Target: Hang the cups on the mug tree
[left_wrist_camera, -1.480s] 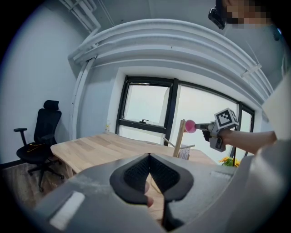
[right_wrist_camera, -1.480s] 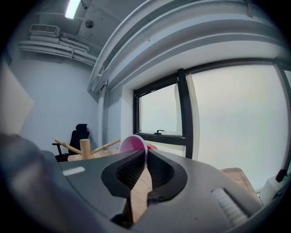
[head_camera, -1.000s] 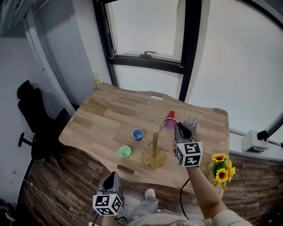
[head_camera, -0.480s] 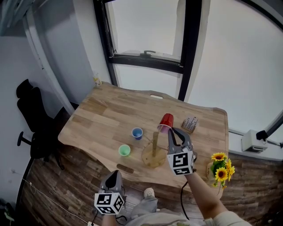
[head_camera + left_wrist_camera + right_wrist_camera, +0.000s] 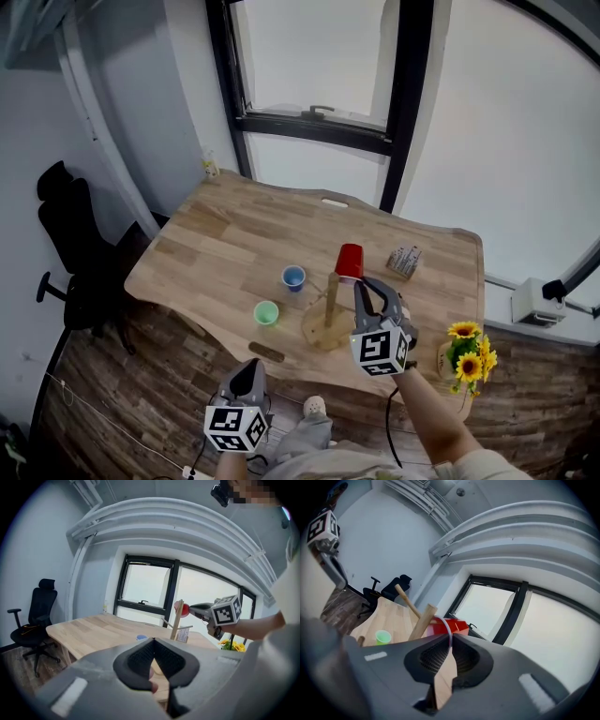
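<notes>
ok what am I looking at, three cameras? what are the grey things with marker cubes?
No robot: a person holds a two-jaw gripper in each hand. One picture comes from a head camera looking down on the wooden table; the other two cameras ride on the grippers, looking along their jaws. The right gripper pinches a red cup by its handle, at the top of the mug tree. The left gripper is shut and empty. A blue cup and a green cup stand on the table.

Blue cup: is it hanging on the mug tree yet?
No, the blue cup stands on the table, apart from the mug tree.
</notes>
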`<state>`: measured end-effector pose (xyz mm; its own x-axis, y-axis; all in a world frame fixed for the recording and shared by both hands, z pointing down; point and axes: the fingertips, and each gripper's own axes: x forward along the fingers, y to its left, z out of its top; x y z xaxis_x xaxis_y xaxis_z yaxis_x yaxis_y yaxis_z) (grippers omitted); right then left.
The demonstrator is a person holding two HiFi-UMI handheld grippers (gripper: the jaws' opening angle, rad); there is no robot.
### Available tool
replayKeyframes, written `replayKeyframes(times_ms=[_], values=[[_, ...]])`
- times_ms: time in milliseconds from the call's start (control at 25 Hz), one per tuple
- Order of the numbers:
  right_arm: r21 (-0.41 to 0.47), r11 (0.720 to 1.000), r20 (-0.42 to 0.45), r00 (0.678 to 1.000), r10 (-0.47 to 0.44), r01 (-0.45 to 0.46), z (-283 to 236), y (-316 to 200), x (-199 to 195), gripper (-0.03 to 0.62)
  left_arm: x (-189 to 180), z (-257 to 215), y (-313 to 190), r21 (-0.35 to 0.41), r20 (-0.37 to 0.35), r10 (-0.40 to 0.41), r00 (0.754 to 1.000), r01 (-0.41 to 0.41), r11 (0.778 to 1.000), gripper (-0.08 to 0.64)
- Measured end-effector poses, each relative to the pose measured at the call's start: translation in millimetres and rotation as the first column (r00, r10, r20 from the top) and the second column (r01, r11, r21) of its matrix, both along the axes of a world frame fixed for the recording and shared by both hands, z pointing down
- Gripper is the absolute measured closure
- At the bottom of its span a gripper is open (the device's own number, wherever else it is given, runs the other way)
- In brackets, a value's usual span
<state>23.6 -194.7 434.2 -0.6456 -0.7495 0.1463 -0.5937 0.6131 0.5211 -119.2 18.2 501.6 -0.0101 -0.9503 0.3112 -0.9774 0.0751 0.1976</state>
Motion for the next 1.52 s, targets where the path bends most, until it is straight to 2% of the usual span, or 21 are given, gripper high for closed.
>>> replayKeyframes(times_ms=[440, 680, 1000, 1160, 1200, 1520], values=[[-0.057, 0.998, -0.027, 0.999, -0.017, 0.016, 17.6, 18.3, -4.4, 0.561, 30.7, -1.2, 1.8, -0.002, 0.031, 0.090, 0.995, -0.090, 0.996, 0.560], [-0.105, 0.994, 0.018, 0.999, -0.028, 0.030, 17.7, 41.6, -1.0, 0.561, 39.2, 1.8, 9.5, -0.007, 0.031, 0.100, 0.994, -0.100, 0.995, 0.560], [-0.228, 0.971, 0.116, 0.992, -0.051, 0.077, 31.8, 108.5, 18.1, 0.566, 55.1, 4.9, 23.2, -0.016, 0.023, 0.116, 0.993, -0.115, 0.993, 0.560], [-0.280, 0.955, 0.132, 0.989, -0.064, 0.099, 46.0, 144.6, 23.0, 0.573, 66.5, 10.1, 30.9, -0.030, 0.017, 0.138, 0.990, -0.137, 0.990, 0.560], [-0.289, 0.952, 0.134, 0.989, -0.067, 0.103, 49.2, 152.3, 24.9, 0.590, 69.3, 11.1, 33.3, -0.032, 0.017, 0.142, 0.990, -0.142, 0.989, 0.560], [-0.340, 0.933, 0.153, 0.986, -0.068, 0.117, 58.6, 195.3, 39.0, 0.591, 84.1, 11.2, 57.4, -0.048, 0.009, 0.164, 0.986, -0.164, 0.985, 0.560]])
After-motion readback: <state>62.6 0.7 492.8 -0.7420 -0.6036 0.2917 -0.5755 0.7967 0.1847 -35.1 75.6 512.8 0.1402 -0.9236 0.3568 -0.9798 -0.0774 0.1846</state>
